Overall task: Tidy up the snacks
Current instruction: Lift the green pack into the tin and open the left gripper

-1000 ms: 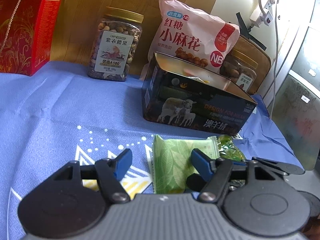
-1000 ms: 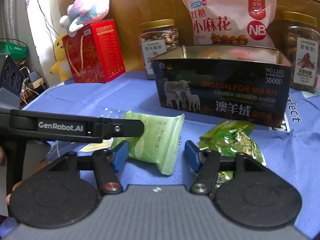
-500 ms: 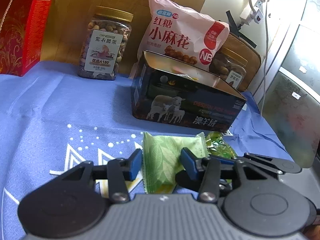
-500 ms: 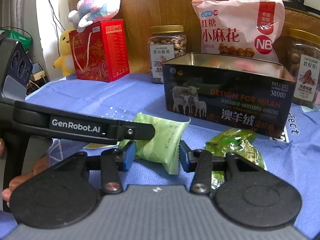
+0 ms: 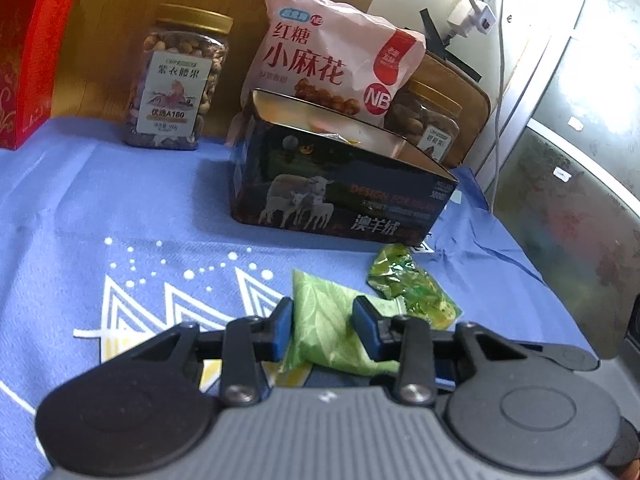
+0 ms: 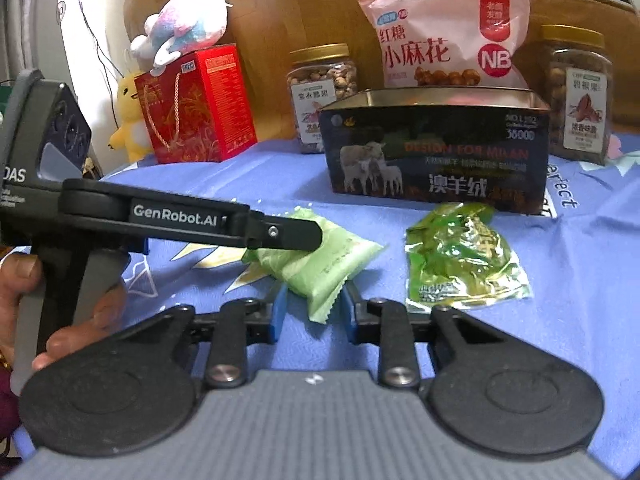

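Pale green, the leaf-print packet (image 5: pixel 320 328) lies on the table in front of the tin (image 5: pixel 340 188), pinched in the left tool (image 5: pixel 322 326); the right tool (image 6: pixel 310 312) brackets its tip, contact unclear. Two-sided pulling could tear the wrapper.

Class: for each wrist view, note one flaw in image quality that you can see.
Left wrist view: the tin lettering is smeared by blur, and daylight washes out the upper right corner. Right wrist view: fisheye bends the frame edges, and the window behind the plush toy is blown out.
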`<move>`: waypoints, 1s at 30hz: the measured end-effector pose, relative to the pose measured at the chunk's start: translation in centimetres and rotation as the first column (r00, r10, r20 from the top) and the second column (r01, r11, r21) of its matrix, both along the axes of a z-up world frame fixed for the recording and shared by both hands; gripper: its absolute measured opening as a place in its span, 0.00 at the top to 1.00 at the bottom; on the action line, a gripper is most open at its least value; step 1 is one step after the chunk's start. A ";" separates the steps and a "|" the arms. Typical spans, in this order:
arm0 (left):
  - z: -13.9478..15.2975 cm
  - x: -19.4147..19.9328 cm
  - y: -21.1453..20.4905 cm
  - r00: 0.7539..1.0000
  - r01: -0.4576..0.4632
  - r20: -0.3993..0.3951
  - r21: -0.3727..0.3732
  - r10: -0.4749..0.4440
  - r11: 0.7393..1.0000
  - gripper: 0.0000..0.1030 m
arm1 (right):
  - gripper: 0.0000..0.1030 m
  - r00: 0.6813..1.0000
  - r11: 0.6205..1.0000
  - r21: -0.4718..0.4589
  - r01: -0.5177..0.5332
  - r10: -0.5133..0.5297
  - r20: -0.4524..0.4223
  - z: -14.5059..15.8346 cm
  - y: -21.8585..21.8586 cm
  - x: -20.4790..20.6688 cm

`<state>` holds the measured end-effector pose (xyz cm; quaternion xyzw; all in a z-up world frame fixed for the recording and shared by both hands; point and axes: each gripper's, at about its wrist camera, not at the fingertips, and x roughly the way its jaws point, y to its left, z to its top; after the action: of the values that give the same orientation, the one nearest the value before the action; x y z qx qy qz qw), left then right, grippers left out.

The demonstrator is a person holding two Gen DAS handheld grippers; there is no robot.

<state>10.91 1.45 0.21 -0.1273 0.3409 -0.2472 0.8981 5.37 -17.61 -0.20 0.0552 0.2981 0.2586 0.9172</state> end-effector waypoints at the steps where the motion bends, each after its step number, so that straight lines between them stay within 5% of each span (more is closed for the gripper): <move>1: 0.0 0.1 0.1 1.000 -0.004 -0.005 -0.004 0.004 1.000 0.67 | 0.67 1.000 1.000 0.004 0.004 -0.004 -0.002 0.0 0.0 0.1; 6: 0.0 0.1 0.2 1.000 -0.011 -0.010 -0.007 0.011 1.000 0.67 | 0.63 1.000 1.000 0.016 0.010 -0.010 -0.008 -0.1 -0.2 0.1; 16: 0.1 0.0 0.7 1.000 -0.028 -0.009 -0.032 0.027 0.999 0.66 | 0.38 0.998 0.998 0.003 0.060 -0.060 0.024 0.1 -0.3 -0.4; 27: -0.2 0.5 0.5 0.999 0.003 -0.048 -0.049 -0.006 0.999 0.62 | 0.36 0.999 0.994 -0.103 0.039 -0.038 0.009 0.0 1.8 0.8; 30: -0.1 0.3 0.0 0.999 0.022 -0.033 -0.032 -0.023 0.999 0.62 | 0.48 0.999 0.983 -0.184 0.008 0.000 0.046 0.0 3.5 1.1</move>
<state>11.24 1.49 0.09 -0.1419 0.3531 -0.2605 0.8873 6.45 -14.15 -0.20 -0.0353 0.2996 0.2292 0.9254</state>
